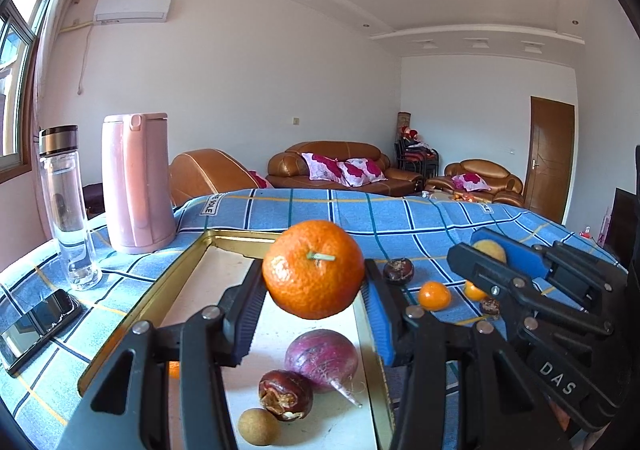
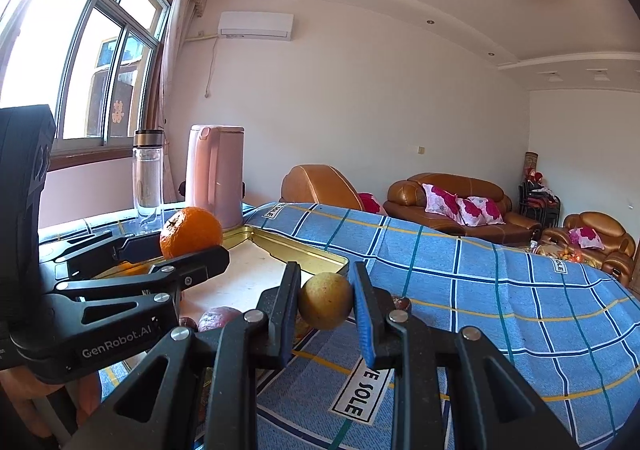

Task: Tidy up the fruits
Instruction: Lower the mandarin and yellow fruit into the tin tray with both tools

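Observation:
My left gripper is shut on an orange mandarin, held above a gold-rimmed tray. On the tray lie a purple round fruit, a dark brown water chestnut and a small tan longan. My right gripper is shut on a small yellow-brown round fruit just off the tray's right rim; the left wrist view shows that gripper to the right. Loose on the blue checked cloth lie a chestnut, a small orange fruit and further small fruits.
A pink kettle and a clear bottle stand at the table's far left. A black phone lies near the left edge. Brown sofas with pink cushions stand beyond the table, and a wooden door is at far right.

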Tool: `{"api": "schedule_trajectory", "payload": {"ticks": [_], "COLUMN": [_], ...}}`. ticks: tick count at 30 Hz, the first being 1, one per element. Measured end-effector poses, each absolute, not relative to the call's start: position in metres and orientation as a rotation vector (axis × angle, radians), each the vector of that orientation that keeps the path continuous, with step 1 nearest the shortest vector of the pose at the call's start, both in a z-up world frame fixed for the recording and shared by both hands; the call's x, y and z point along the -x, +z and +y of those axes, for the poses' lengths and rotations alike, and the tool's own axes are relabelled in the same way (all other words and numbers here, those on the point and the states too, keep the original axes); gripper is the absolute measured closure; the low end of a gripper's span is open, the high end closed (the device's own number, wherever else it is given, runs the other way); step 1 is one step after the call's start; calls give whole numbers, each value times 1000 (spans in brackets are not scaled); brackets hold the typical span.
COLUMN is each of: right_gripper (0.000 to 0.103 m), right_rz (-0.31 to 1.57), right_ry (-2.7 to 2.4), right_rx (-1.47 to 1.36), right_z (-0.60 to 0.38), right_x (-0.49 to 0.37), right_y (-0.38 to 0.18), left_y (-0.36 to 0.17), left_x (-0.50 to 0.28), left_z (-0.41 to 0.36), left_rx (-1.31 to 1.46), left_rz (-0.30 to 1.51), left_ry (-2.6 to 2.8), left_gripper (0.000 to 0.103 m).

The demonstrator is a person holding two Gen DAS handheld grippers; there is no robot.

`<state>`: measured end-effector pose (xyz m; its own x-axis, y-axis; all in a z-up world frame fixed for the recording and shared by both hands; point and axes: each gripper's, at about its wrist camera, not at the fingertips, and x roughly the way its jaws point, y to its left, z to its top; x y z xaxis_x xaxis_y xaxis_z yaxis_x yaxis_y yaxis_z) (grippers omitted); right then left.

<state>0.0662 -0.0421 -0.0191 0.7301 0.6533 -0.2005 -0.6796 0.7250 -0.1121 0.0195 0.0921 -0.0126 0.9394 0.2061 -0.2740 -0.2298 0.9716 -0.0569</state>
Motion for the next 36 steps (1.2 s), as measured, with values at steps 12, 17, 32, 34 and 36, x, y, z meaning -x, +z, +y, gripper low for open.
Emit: {"api": "schedule_trajectory", "payload": {"ticks": [12, 17, 32, 34, 36], "right_gripper": [76, 76, 76, 76, 76], "right_rz": [179, 180, 169, 172, 178], "right_ry": [760, 768, 794, 799, 807], "right_rx": [197, 209, 267, 267, 268], "right_z": [-20, -11, 11, 13, 15], "right_x": [-67, -64, -56, -57, -58], "right_y": [-23, -23, -25, -25, -25], "left_y": [-14, -14, -16, -16, -16], "left_x": [-17, -16, -14, -12, -12], "left_z": [110, 117, 138, 139, 142], "left_rx": [107, 102, 120, 121, 121], "left_rz": [275, 279, 302, 303, 304], "left_ry": [248, 260, 297, 302, 309], "left_gripper": [54, 54, 54, 54, 54]}}
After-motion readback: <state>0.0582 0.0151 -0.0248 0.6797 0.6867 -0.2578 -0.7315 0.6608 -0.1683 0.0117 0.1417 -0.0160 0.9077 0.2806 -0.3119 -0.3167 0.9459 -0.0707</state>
